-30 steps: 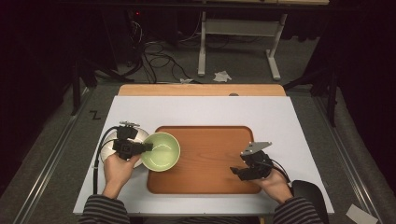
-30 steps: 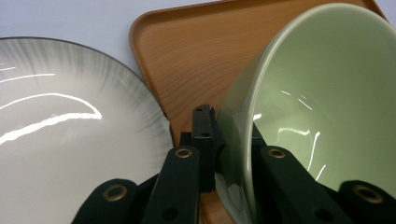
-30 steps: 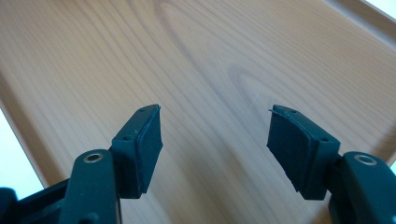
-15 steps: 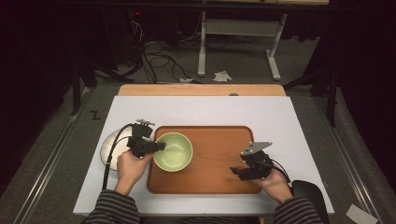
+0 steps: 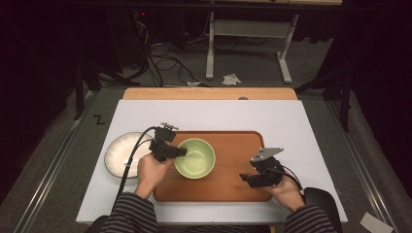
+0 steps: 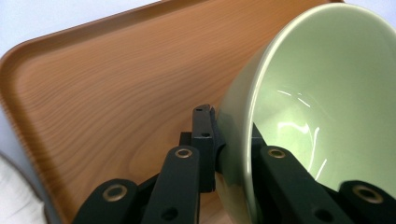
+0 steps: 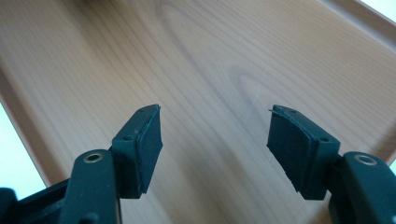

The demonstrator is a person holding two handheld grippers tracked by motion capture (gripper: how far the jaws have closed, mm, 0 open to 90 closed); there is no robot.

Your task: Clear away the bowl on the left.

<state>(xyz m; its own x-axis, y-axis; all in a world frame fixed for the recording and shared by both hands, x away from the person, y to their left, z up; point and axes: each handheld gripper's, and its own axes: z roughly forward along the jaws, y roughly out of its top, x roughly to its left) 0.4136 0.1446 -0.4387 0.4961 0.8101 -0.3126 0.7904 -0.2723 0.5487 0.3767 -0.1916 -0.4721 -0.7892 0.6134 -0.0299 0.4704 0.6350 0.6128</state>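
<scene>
Pale, ribbed ceramic now lies bare at the left of the high view: the white plate [image 5: 121, 154] with its dark rim sits on the white table top [image 5: 214, 114], and the green bowl [image 5: 195, 158] that covered it a second ago has travelled rightward onto the wooden tray [image 5: 243, 182]. Half a second ago the bowl was only crossing the tray's left edge; now it sits over the tray's left half, near the middle of the frame. Judged from this, the transfer is nearly done, and setting down and letting go are what remain.

Next to the plate, the left gripper [image 5: 172, 150] pinches the bowl's left rim, one jaw inside the wall and one outside, as the left gripper view makes plain: the bowl [image 6: 322, 102] is glossy, thin-walled and smoothly rounded, catching streaks of light, and it hangs tilted against the tray [image 6: 102, 93], whose warm grain runs in long curves up to a raised, rounded lip. Whether its foot touches the wood cannot be told.

Far right, the right gripper [image 5: 248, 178] has not moved, resting low over the tray's lower right part; its matte black pads [image 7: 145, 140] stand spread wide and hold nothing.
</scene>
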